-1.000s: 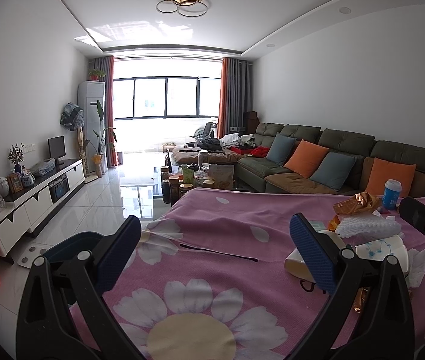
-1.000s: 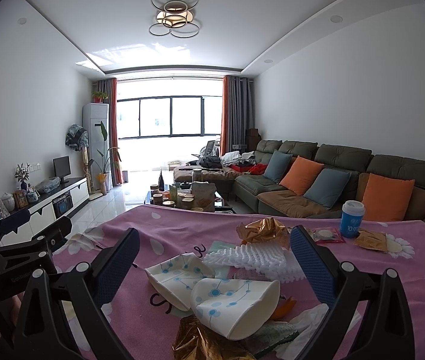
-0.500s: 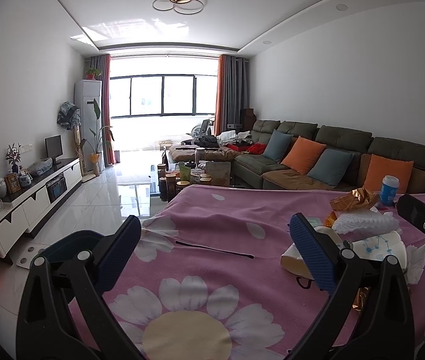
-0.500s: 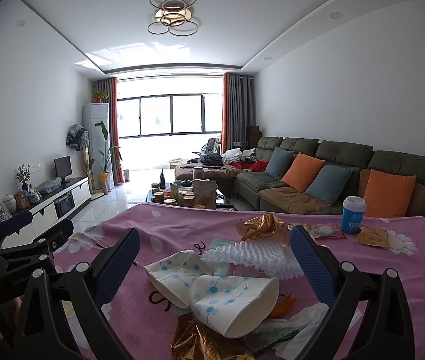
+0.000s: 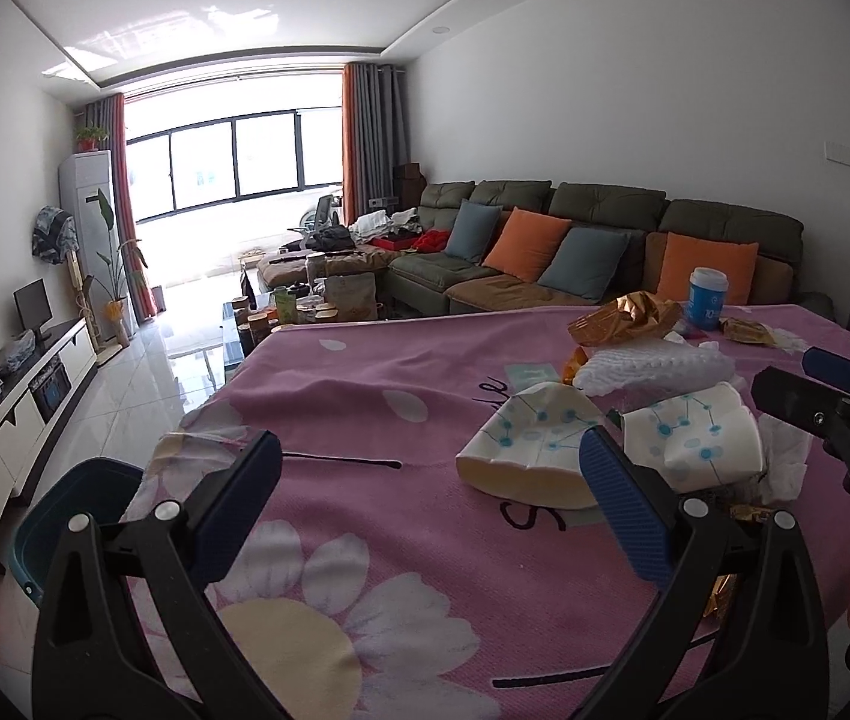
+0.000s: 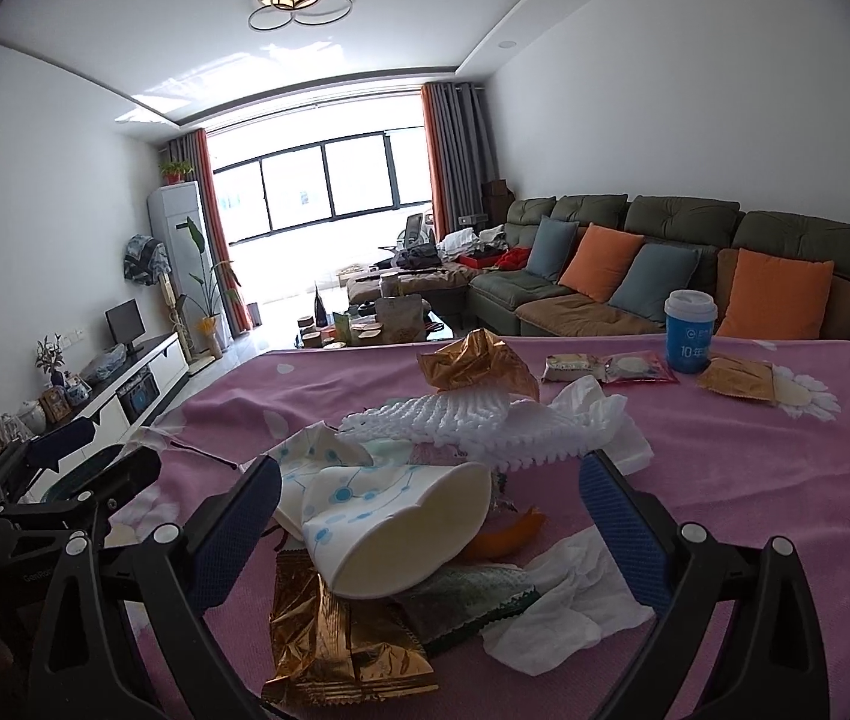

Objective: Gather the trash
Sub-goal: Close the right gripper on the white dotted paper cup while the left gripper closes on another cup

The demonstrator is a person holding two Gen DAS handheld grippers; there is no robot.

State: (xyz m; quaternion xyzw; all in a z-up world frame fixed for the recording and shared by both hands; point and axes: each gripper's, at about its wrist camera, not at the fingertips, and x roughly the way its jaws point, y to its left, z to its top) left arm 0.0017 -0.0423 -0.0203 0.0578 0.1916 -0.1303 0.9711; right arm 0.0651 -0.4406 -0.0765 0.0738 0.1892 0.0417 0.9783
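A pile of trash lies on the pink flowered tablecloth (image 6: 755,480): two crushed paper cups (image 6: 389,522) (image 5: 530,450), white foam netting (image 6: 455,426), gold foil wrappers (image 6: 335,642) (image 6: 473,363), a green wrapper (image 6: 467,597) and white tissues (image 6: 569,606). My right gripper (image 6: 425,510) is open, its fingers on either side of the nearer crushed cup. My left gripper (image 5: 425,498) is open and empty over the cloth, left of the pile. The right gripper's fingers also show in the left wrist view (image 5: 815,396).
A blue lidded cup (image 6: 689,330), snack packets (image 6: 611,369) and a brown packet (image 6: 737,381) lie at the table's far side. A dark teal bin (image 5: 71,516) stands on the floor left of the table. A sofa (image 6: 665,252) lies beyond.
Both grippers have moved forward and tilted down toward the trash pile. The crushed cups now appear much closer. Both stay open.
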